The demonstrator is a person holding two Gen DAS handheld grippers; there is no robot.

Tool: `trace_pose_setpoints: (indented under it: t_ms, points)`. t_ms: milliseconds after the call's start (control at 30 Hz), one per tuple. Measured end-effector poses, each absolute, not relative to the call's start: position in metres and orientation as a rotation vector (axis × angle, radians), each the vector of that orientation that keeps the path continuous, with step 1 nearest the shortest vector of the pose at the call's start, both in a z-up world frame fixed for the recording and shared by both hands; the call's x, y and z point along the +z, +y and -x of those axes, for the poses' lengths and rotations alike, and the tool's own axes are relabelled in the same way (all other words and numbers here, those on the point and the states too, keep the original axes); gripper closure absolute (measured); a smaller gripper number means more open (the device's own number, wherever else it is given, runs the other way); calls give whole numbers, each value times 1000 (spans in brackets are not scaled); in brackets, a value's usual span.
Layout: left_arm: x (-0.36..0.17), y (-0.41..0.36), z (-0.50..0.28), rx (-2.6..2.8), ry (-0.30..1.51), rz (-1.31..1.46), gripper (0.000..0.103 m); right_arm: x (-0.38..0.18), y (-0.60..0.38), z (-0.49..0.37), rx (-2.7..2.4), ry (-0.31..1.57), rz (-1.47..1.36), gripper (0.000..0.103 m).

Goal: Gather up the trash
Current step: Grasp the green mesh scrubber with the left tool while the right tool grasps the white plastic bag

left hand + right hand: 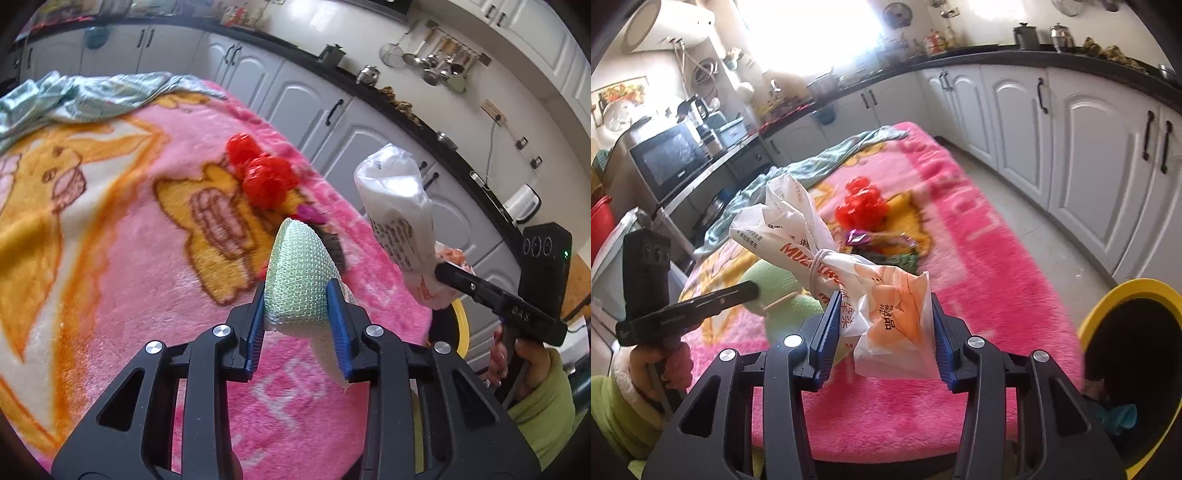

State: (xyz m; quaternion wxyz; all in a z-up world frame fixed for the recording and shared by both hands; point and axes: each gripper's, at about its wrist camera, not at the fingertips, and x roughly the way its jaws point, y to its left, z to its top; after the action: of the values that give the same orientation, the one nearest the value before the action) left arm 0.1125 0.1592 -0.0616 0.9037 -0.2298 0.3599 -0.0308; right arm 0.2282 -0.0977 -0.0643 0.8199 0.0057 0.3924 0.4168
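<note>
The green foam net sat clamped between the blue pads of the left hand-held gripper, lifted clear above the pink blanket. Its rounded tip pointed up and away, and a white strip of it hung below the pads. In the right wrist view the same net showed as a pale green lump at the left, just beyond the black finger of that left hand-held gripper.

The right hand-held gripper was clamped on a crumpled white plastic bag with orange print and a white cord looped round its middle. The bag stood up and to the left from the pads, also held above the blanket. Seen from the left wrist, the bag hung off the tip of the right hand-held gripper at the right edge of the blanket, with a hand in a light green sleeve round the grip.

Farther off on the blanket lay a bunch of red plastic, and just near of it a small purple wrapper beside something dark that was too blurred to name. A pale blue cloth lay crumpled at the far left end of the blanket.

A yellow-rimmed bin with a dark inside stood at the near right, beside the blanket. White cabinets under a dark counter ran along the right and far sides.
</note>
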Motion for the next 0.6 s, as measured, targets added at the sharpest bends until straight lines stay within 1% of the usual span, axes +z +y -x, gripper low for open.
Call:
trace_pose_setpoints:
  t_ms: [600]
  points:
    - [-17,88,-145,-162,678,343,79,-37,-181,-235,719,753,-85,60]
